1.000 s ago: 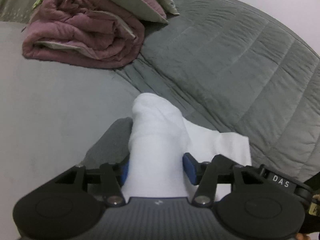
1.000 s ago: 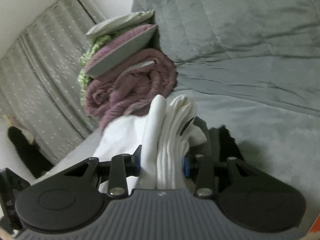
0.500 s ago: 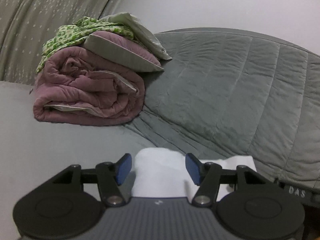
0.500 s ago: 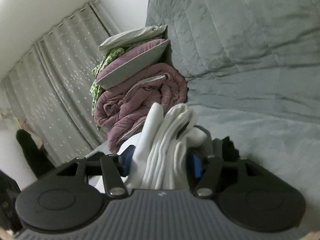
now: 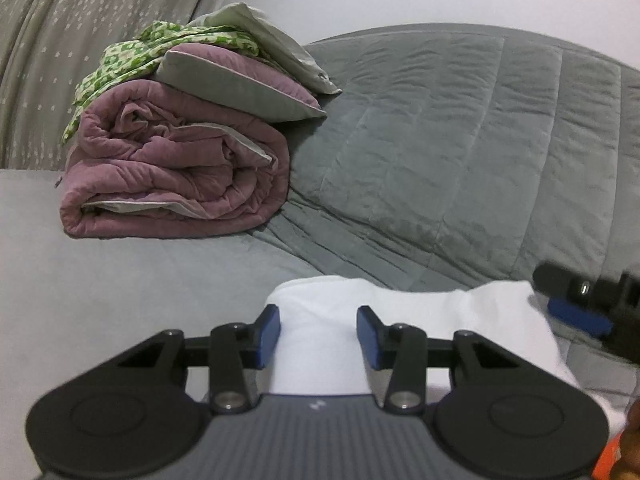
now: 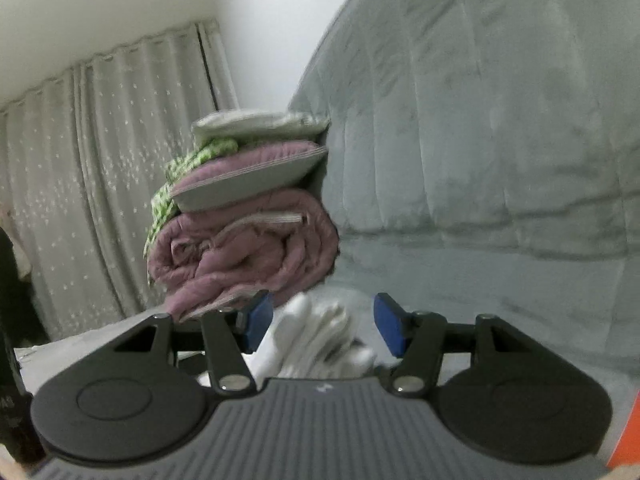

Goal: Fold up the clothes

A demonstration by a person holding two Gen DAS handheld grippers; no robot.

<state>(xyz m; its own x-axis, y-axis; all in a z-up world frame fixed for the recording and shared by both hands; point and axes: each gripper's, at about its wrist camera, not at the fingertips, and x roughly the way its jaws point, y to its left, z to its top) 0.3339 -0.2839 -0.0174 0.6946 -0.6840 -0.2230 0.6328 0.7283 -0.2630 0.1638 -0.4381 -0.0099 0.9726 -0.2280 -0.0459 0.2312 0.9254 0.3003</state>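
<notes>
On the bed in front of the quilt roll [image 5: 176, 164], the white cloth [image 5: 320, 344] runs lengthwise between both grippers: left gripper [image 5: 318, 336] just closing onto it, right gripper [image 6: 324, 326] open, pads clear

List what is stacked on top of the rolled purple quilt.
On the rolled purple quilt lie a purple-and-grey pillow, a green patterned cloth and a pale grey pillow topmost. How far the cloth runs under the pillows is hidden.
</notes>
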